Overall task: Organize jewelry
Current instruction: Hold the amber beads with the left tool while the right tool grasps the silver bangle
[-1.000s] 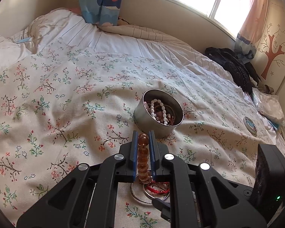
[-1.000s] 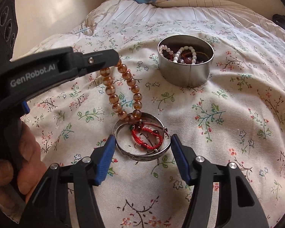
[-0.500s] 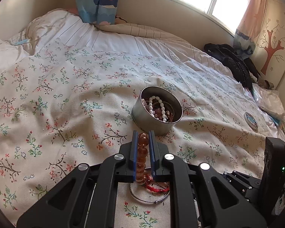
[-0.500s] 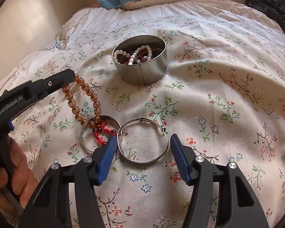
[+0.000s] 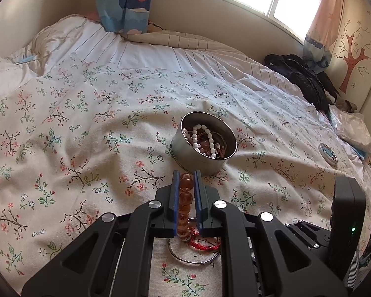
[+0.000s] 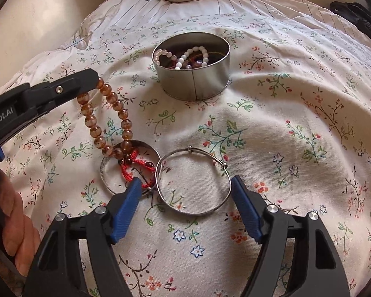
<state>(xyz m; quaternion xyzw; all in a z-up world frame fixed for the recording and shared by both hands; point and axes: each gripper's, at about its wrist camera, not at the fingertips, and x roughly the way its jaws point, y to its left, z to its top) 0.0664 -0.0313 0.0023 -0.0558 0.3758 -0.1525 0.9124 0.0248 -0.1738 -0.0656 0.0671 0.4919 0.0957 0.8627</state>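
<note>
**Ana:** Bedroom scene, floral bedspread (image 6: 296, 113) rolling away to a sunlit window, and the round tin (image 6: 191, 74) sits mid-bed, already carrying pearl strands and some reddish pieces. So the job looks partly done.

**Ben:** Partly, yes. Left gripper (image 5: 186, 199) has its fingers pinched narrow on the amber bead bracelet (image 6: 104, 118), top beads clamped, the loop dangling down onto the leftover pile.

**Ana:** And what's in that pile?

**Ben:** A broad silver bangle (image 6: 106, 173) with a red cord bracelet (image 6: 131, 167) lying across it, and a thin wire bangle (image 6: 193, 180) touching it on the right. Three pieces on the bed, plus the beads in the air.

**Ana:** Right gripper (image 6: 183, 198)?

**Ben:** Fingers wide and opening, straddling the wire bangle, empty. The left finger tip sits over the red cord; whether it touches, I can't quite tell.

**Ana:** Room to move?

**Ben:** Plenty. Open cloth between pile and tin, bed edges well away. The tin's rim is the one lip to clear, and those hanging beads could snag the cord.
</note>
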